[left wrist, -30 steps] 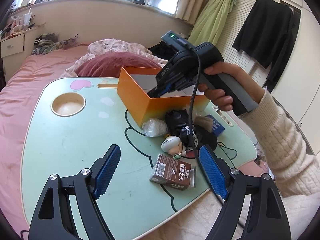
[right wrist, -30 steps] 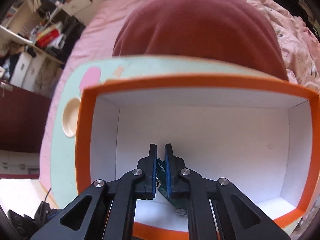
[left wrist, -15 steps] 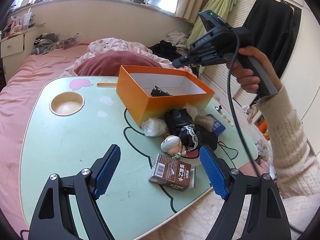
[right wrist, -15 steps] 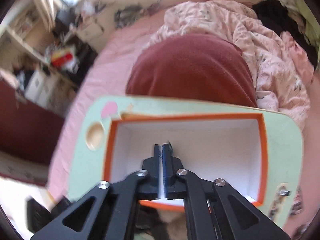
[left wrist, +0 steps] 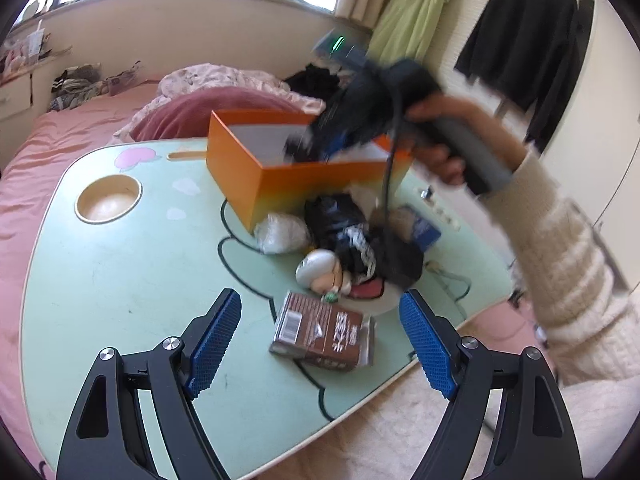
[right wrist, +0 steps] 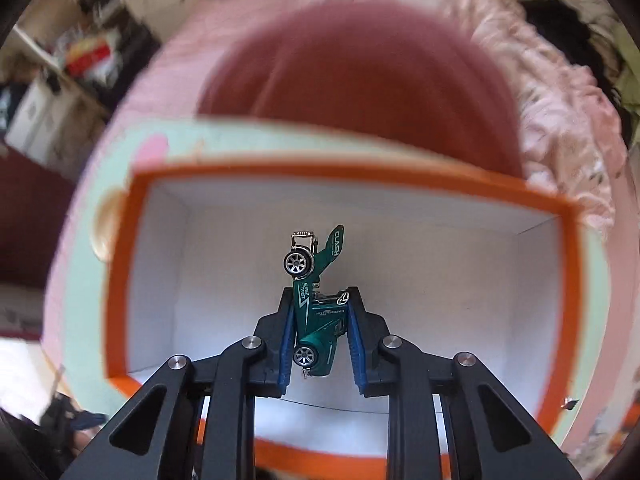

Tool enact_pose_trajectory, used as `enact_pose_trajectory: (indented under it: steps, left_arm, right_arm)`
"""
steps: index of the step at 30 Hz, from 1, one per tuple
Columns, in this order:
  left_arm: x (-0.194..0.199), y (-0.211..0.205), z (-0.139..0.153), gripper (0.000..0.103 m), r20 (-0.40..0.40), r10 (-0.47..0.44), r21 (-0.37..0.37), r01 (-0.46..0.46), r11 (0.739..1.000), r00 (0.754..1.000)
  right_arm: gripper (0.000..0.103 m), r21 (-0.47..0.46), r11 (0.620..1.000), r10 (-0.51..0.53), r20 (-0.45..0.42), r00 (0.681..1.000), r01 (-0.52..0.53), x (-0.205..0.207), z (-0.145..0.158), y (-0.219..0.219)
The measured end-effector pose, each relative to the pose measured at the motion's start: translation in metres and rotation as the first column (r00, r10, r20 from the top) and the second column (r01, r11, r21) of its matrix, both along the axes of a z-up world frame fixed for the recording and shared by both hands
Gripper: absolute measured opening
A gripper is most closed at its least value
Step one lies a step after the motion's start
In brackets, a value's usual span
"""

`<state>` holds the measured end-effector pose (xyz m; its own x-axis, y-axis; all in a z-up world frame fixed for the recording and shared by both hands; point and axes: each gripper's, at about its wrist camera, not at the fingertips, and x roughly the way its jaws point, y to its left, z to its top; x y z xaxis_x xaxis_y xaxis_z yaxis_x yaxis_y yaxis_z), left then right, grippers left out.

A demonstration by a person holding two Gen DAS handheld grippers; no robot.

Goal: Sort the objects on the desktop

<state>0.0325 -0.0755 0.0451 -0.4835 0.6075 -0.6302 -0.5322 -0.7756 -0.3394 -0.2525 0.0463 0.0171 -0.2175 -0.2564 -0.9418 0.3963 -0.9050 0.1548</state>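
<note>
An orange box [left wrist: 304, 184] with a white inside stands on the mint-green lap table [left wrist: 120, 280]. My right gripper [right wrist: 320, 300] is over the box [right wrist: 440, 280], shut on a green toy car [right wrist: 318, 312] that points down into it; in the left wrist view it is blurred above the box [left wrist: 320, 144]. My left gripper [left wrist: 320, 320] is open above the table's near edge, with a brown drink carton [left wrist: 320, 332] lying between its fingers. A small doll [left wrist: 324, 272], a black cloth heap [left wrist: 360, 236] and a clear plastic bag [left wrist: 280, 232] lie in front of the box.
A round cup hollow [left wrist: 109, 199] is sunk in the table's left side. A dark red cushion [left wrist: 208, 108] and pink bedding lie behind the table. A blue-labelled packet [left wrist: 420, 228] lies right of the heap. The person's sleeved arm [left wrist: 560, 260] reaches in from the right.
The right gripper, which had lifted away shut and empty, is back low over the box with the green car between its pads. The left gripper has stayed put.
</note>
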Motion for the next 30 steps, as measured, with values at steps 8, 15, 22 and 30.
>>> enact_pose_trajectory:
  steps: [8, 15, 22, 30]
  left_arm:
    - [0.010, 0.013, -0.022, 0.081, 0.044, -0.060, -0.176, 0.067, 0.982, 0.997]
    - [-0.003, 0.035, -0.026, 0.063, 0.030, -0.043, -0.134, 0.047, 0.990, 0.999]
    - [-0.016, 0.078, -0.024, 0.059, -0.003, -0.062, -0.177, 0.061, 0.982, 0.998]
    - [-0.034, 0.064, -0.017, 0.059, 0.002, 0.053, -0.083, -0.053, 0.995, 0.999]
  right_arm:
    - [0.023, -0.233, 0.972, -0.009, -0.133, 0.991, -0.022, 0.094, 0.042, 0.104]
    - [0.023, -0.118, 0.993, -0.039, -0.092, 0.995, 0.028, 0.099, -0.018, 0.141]
    - [0.023, -0.158, 0.987, 0.008, -0.071, 0.997, -0.019, 0.092, -0.034, 0.115]
    - [0.049, -0.134, 0.990, 0.035, -0.126, 0.991, -0.052, 0.105, -0.015, 0.096]
